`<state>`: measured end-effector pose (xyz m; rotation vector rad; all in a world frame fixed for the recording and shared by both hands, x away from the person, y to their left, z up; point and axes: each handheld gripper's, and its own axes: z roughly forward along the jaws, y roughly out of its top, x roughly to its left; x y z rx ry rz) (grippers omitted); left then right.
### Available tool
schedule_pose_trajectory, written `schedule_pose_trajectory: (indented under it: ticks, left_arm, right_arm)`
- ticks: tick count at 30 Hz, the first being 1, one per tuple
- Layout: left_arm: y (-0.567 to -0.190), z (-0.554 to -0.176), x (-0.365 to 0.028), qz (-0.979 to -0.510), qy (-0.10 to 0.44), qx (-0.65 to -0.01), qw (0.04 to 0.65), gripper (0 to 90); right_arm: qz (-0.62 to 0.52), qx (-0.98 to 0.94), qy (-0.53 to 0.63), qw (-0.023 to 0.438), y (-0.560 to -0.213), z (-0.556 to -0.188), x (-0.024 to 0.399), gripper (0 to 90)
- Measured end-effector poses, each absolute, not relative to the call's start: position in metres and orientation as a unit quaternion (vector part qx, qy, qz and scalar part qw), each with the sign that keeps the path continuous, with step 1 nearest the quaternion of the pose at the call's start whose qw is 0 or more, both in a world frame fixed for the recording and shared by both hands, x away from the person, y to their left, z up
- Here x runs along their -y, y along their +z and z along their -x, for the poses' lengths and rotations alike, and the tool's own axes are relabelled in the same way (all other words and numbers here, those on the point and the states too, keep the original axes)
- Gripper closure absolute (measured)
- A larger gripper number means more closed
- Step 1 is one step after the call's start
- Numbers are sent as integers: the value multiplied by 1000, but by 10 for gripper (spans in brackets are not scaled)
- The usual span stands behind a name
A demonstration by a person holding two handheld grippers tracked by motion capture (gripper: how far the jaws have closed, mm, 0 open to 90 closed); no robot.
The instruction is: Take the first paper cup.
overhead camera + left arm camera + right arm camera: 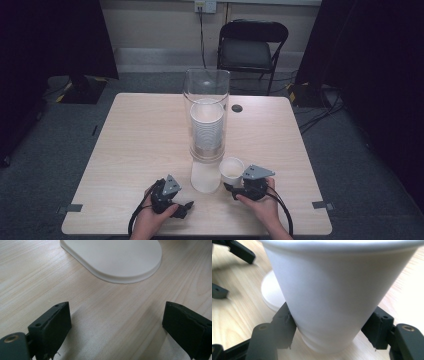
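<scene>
A white paper cup (pixel 232 170) stands upright between the jaws of my right gripper (pixel 233 187), just right of the dispenser's white base (pixel 205 177). In the right gripper view the cup (pixel 332 290) sits close up, with both black pads (pixel 285 322) against its lower wall and its bottom close above the tabletop. The right gripper (pixel 329 323) is shut on it. The dispenser's clear tube (pixel 206 92) holds a stack of white cups (pixel 206 125). My left gripper (pixel 187 207) lies low at the front of the table, open and holding nothing (pixel 116 322), pointing at the white base (pixel 117 257).
The light wooden table (pixel 140 140) has a small black round cap (pixel 237 108) behind the dispenser. A black folding chair (pixel 252 45) stands beyond the far edge. Dark curtains hang at both sides. The left gripper's jaws (pixel 239 251) show blurred past the cup.
</scene>
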<state>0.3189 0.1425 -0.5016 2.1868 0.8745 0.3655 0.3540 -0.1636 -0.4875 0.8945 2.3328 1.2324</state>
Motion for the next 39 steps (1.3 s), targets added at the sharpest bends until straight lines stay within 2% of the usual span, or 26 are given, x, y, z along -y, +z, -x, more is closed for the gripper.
schedule_pose_trajectory:
  ticks: [11,27,31,39]
  left_arm:
    - [-501,-319,-143,-854,143,-339,369,78]
    - [-502,-319,-142,-852,143,-341,371,78]
    - [-502,-319,-142,-852,142,-341,370,78]
    - [-502,-319,-142,-852,142,-342,371,78]
  right_arm:
    - [-368,-812,408,197,-491,-374,195,327]
    - [-414,-793,394,210,-498,-392,207,308]
    - [-428,-787,391,212,-498,-395,212,230]
    - [-421,-802,368,211,-496,-385,218,190]
